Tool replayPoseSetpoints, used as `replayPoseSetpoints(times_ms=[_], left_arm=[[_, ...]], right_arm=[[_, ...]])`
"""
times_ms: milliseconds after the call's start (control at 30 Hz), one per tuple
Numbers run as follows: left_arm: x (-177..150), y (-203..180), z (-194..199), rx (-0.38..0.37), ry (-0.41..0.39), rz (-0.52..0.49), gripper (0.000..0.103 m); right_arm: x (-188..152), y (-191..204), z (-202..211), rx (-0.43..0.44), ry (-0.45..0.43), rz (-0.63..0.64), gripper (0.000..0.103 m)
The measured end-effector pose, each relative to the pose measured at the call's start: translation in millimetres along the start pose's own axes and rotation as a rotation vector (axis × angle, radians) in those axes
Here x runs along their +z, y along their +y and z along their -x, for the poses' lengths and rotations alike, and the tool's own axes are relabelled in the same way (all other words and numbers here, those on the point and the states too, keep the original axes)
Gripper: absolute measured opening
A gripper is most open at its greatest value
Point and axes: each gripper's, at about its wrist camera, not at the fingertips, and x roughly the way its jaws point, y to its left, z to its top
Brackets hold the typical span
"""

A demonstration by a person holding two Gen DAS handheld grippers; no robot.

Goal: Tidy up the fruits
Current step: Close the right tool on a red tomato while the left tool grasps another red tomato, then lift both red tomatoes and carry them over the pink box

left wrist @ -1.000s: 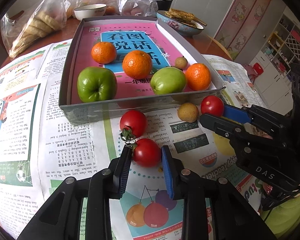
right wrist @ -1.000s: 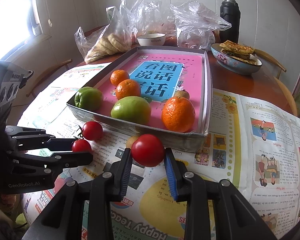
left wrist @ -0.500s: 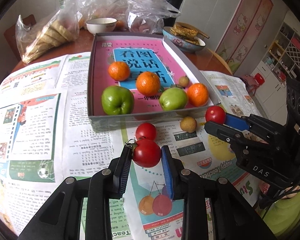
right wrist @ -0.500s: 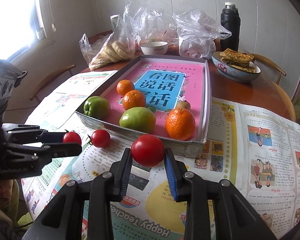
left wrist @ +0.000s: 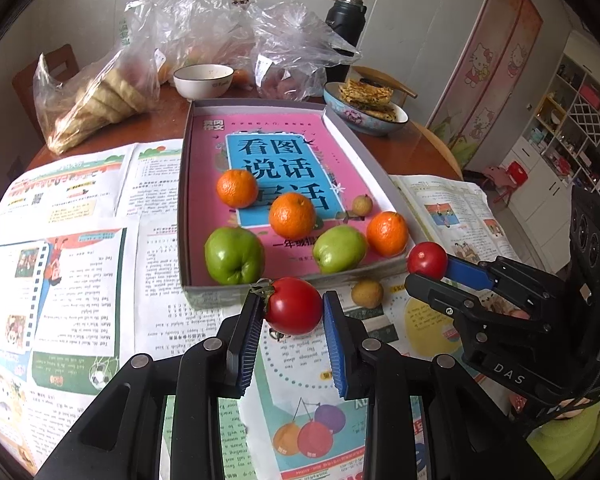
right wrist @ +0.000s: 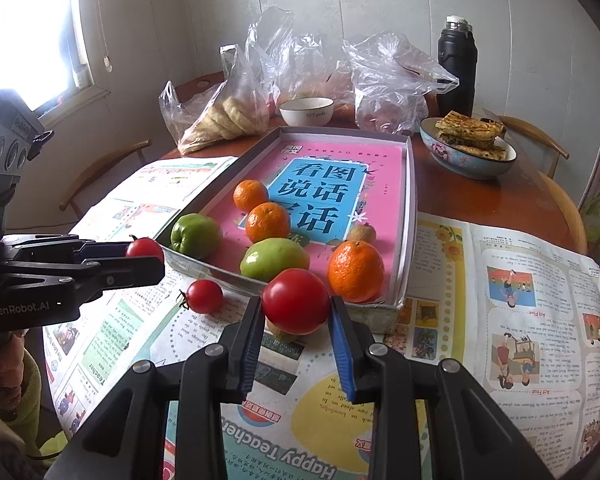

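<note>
Red tomatoes, one clamped in each gripper: left gripper point(left wrist: 293, 312) pinches a stemmed tomato point(left wrist: 293, 311), right gripper point(right wrist: 296, 312) pinches a bigger one point(right wrist: 296, 301). Both hang clear of the newspaper, just outside the box's point(left wrist: 183, 216) near wall. Inside the box: three oranges, two green apples, one small brown fruit. Outside, by the near wall: a loose tomato point(right wrist: 204, 296) and another small brown fruit point(left wrist: 367, 294). I'd judge the step is carry-and-drop into the box. Clear the wall first, lower onto bare pink floor beside the apples, release low so nothing rolls. Keep the squeeze light, skins are soft. Stagger the arms so they don't clash.
</note>
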Motion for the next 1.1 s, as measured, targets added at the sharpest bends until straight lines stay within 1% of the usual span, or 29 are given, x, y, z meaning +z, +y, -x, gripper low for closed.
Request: replayPoseSetpoints(times_ms=[333, 600, 733, 933, 1100], left_arm=[[23, -7, -18, -0.003, 0.007, -0.017, 0.031], [34, -10, -43, 0.013, 0.053, -0.040, 0.031], [36, -9, -58, 0.029, 0.084, -0.047, 0.031], [41, -15, -62, 0.034, 0.085, -0.071, 0.031], [46, -14, -65, 0.021, 0.088, -0.060, 0.031]], right_arm=[[15, -11, 6, -0.027, -0.030, -0.016, 0.033], [27, -23, 4, -0.048, -0.044, -0.031, 0.033], [35, -30, -3, -0.051, -0.038, -0.044, 0.033], [42, -40, -20, -0.056, -0.011, -0.058, 0.033], [46, -51, -34, -0.066, 0.011, -0.084, 0.033]])
